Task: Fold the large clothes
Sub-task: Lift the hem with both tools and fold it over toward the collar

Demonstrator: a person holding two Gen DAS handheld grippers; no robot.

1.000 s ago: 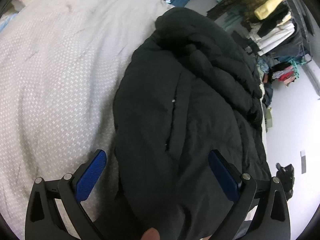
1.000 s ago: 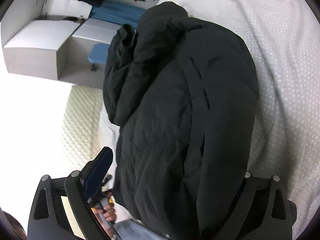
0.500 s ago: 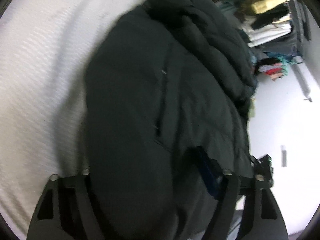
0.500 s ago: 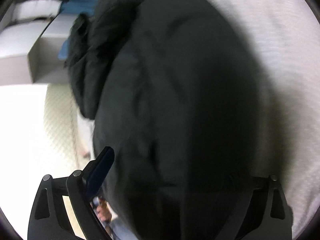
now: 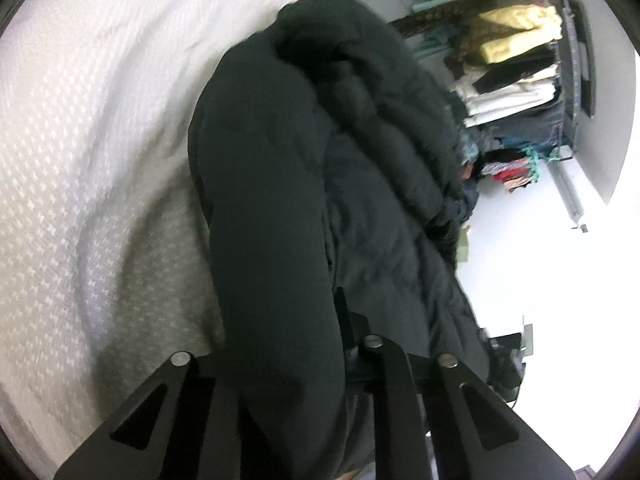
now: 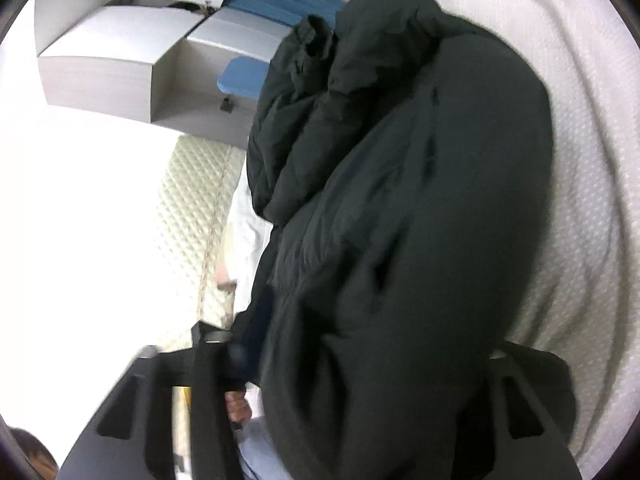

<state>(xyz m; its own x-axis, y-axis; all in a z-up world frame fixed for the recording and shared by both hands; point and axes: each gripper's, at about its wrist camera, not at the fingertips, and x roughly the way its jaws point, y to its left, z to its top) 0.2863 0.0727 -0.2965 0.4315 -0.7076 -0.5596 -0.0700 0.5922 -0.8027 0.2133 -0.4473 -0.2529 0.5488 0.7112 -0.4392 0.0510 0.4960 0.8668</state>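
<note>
In the left wrist view, a dark padded jacket [image 5: 288, 184] is seen lying bunched on a white textured bedspread [image 5: 80, 152], near the bed's edge, with its bulk running away from the camera and a rolled, quilted part heaped along its far right side. The left gripper [image 5: 316, 344] is seen at the bottom of the frame with its jaws closing, nearly together, and a thick fold of the jacket's near hem is caught between them; the left finger is covered by the fabric, and only the inner edge of the right finger is shown. To the right, beyond the bed, a rack of folded and hung clothes [image 5: 516, 68] is visible against a pale floor.

In the right wrist view, the same jacket [image 6: 420, 184] is shown filling the middle of the frame, resting on the bedspread [image 6: 580, 168] with its left side over the quilted mattress edge [image 6: 200, 208]. The right gripper [image 6: 360, 360] is seen with its jaws closing on a bulky wad of the jacket's near end, which is draped over and between the fingers so that the pads are hidden. Part of a hand [image 6: 239, 404] is visible under the left finger. White cabinets [image 6: 120, 52] and a blue pad [image 6: 244, 76] are seen at upper left
</note>
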